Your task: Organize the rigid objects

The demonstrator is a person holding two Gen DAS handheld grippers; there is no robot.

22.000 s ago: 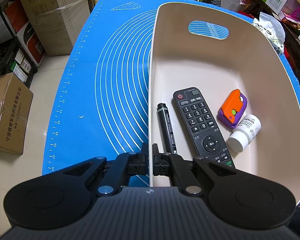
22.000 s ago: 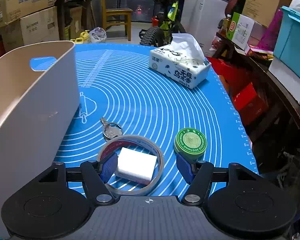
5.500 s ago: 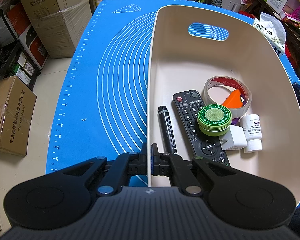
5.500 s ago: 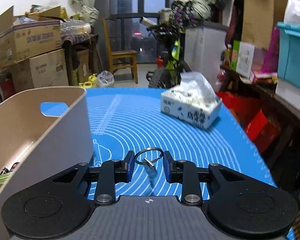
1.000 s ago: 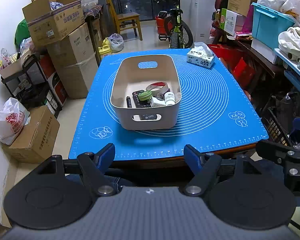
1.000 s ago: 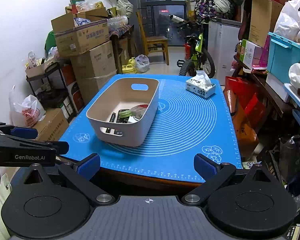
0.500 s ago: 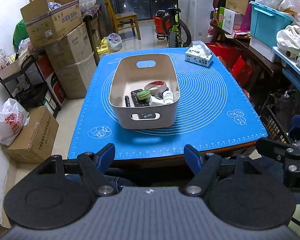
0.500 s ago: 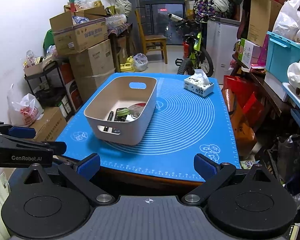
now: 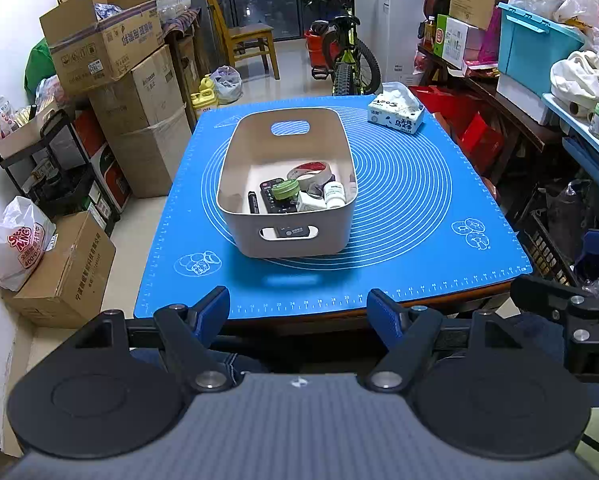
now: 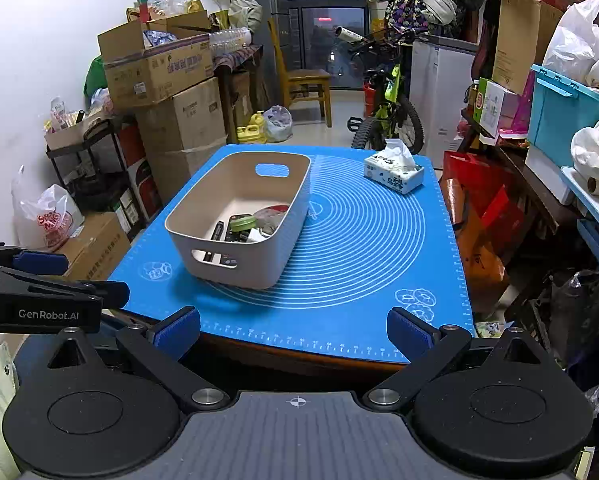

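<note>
Two claws sit in front of me, both pulled back off the near edge of the tabletop [image 9: 439, 300] and tilted down toward it. My left claw [image 9: 298, 307] stands wide, blue pads apart with nothing between them. My right claw [image 10: 293, 331] is just as wide and just as empty.

I see the blue mat [image 9: 399, 184] covering the tabletop almost edge to edge. On it, left of the middle and nearer the left edge than the right, stands the beige bin [image 9: 287, 240], with a handle slot in its near wall and another in its far wall.

Everything I can pick out of the task's things lies inside that bin, crowded toward its near end. A black marker [image 9: 252, 203] lies along the left side, and a black remote [image 9: 268, 196] lies beside it. A green tin [image 9: 285, 190] rests on top of the remote. Behind these a roll of tape [image 9: 311, 170] leans tilted. A white block [image 9: 309, 201] lies at the near wall, and a small white bottle [image 9: 334, 195] lies just to its right. I cannot tell what else sits under the pile.

Toward the far right corner of the tabletop, well apart from the bin, stands a tissue pack [image 9: 395, 114].
</note>
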